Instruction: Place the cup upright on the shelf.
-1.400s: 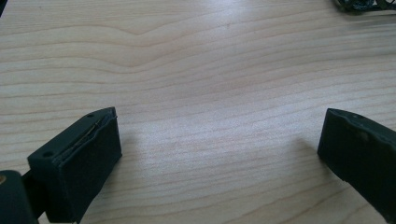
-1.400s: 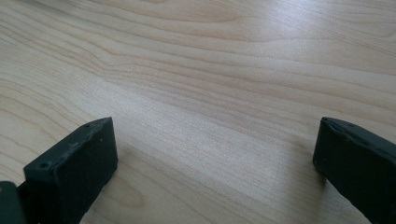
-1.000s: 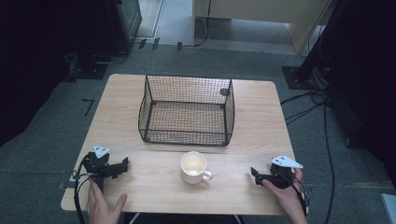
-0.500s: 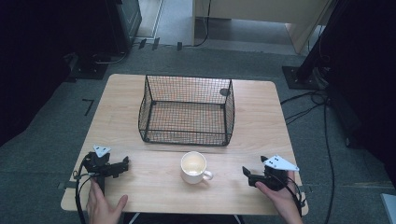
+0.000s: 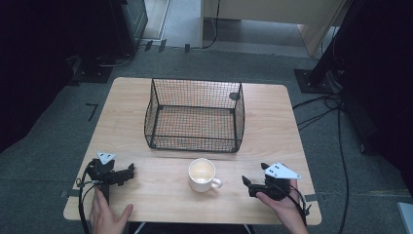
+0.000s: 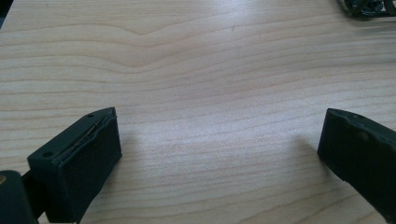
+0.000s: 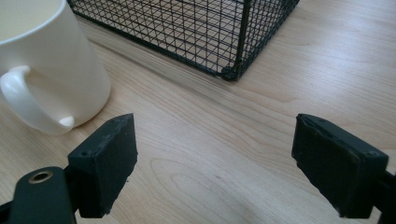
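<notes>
Resting near the front left corner of the wooden table (image 5: pixel 272 112), the left gripper (image 5: pixel 127 171) has its jaws spread wide with nothing between them; the left gripper view shows only bare wood grain in the gap and both black pads (image 6: pixel 93 154) clear of any object. A hand (image 5: pixel 107 214) lies behind it on the table edge.

At the front right, the right gripper (image 5: pixel 247 183) is held in the person's right hand (image 5: pixel 282 204), pointing left toward the white mug (image 5: pixel 202 174). Its jaws are also wide apart and empty, close to the mug but not touching it.

The mug stands upright at the front centre of the table, between the two grippers, its handle (image 7: pixel 28 105) turned toward the right gripper. The black wire basket (image 5: pixel 195 116) sits behind the mug, near the table's middle, with a gap between them.

From above, the basket's inside looks empty; the right gripper view adds the basket's near corner (image 7: pixel 231 72) resting on the wood and the mug's handle just beyond the nearer jaw. The left gripper view catches a dark fragment (image 6: pixel 369 7) at its top right edge, too cropped to identify.
</notes>
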The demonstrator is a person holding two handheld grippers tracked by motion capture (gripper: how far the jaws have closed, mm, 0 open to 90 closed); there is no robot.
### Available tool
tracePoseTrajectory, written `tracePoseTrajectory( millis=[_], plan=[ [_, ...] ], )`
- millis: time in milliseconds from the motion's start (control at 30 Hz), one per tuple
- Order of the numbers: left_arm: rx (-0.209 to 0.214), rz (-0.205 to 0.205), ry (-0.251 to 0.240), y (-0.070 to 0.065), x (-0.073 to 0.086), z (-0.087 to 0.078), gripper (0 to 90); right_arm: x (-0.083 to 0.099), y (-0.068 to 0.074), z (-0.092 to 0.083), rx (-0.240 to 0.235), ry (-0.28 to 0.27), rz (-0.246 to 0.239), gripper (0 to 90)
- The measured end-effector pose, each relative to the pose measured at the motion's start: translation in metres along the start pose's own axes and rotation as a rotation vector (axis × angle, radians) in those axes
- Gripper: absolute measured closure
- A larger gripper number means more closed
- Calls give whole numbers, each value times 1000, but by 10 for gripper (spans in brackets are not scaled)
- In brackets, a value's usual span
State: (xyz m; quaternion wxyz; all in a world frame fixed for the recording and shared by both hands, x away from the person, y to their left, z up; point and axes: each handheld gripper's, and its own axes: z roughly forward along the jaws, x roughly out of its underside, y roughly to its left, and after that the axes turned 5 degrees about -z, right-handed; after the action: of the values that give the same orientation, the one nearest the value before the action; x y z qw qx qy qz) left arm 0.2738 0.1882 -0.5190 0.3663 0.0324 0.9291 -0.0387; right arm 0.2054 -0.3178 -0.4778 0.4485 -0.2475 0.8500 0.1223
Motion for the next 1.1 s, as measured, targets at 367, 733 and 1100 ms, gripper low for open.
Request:
tracePoseTrajectory(
  millis=[367, 733, 1100],
  plan=[
    [0, 0, 0, 0, 0, 0, 0, -5, 15, 4, -39, -8, -22, 147],
    [0, 0, 0, 0, 0, 0, 0, -9, 31, 9, -82, -9, -44, 161],
    [0, 0, 0, 0, 0, 0, 0, -10, 43, 15, -130, -12, -53, 239]
  ],
)
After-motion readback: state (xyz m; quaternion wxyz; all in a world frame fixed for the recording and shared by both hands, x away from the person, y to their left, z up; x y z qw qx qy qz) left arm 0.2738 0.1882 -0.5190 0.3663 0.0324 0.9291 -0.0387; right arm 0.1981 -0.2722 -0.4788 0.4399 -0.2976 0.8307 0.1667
